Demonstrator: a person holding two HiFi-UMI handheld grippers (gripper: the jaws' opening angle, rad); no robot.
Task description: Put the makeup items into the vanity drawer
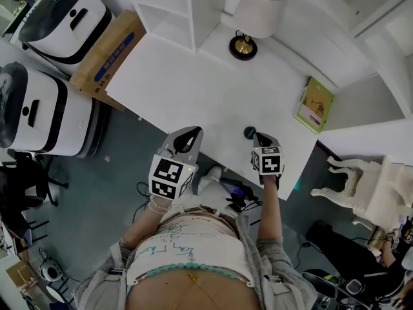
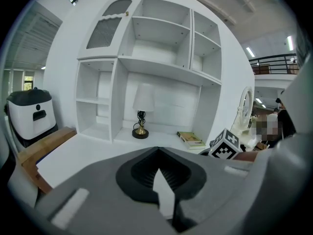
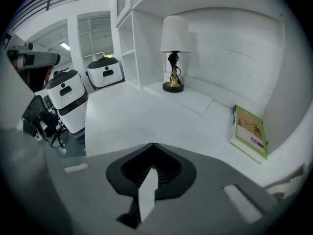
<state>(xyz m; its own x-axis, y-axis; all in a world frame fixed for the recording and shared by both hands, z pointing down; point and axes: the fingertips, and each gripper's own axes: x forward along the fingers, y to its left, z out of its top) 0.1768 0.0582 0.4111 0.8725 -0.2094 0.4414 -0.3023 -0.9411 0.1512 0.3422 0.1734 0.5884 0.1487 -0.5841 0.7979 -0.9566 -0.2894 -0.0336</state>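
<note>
A white vanity tabletop (image 1: pixel 193 82) fills the middle of the head view. My left gripper (image 1: pixel 188 136) hovers at its front edge, with jaws that meet at the tip and hold nothing (image 2: pixel 157 150). To its right, my right gripper (image 1: pixel 259 138) is shut and empty too (image 3: pixel 153 145). A small dark teal round item (image 1: pixel 249 132) lies on the tabletop just beside the right gripper's tip; I cannot tell whether they touch. It does not show in either gripper view. No drawer is in sight.
A lamp with a brass base (image 1: pixel 244 44) and a green book (image 1: pixel 314 103) stand at the back of the tabletop, below open white shelves (image 2: pixel 156 48). Two white machines (image 1: pixel 39 108) and a cardboard box (image 1: pixel 106 53) are at the left, a white chair (image 1: pixel 368 186) at the right.
</note>
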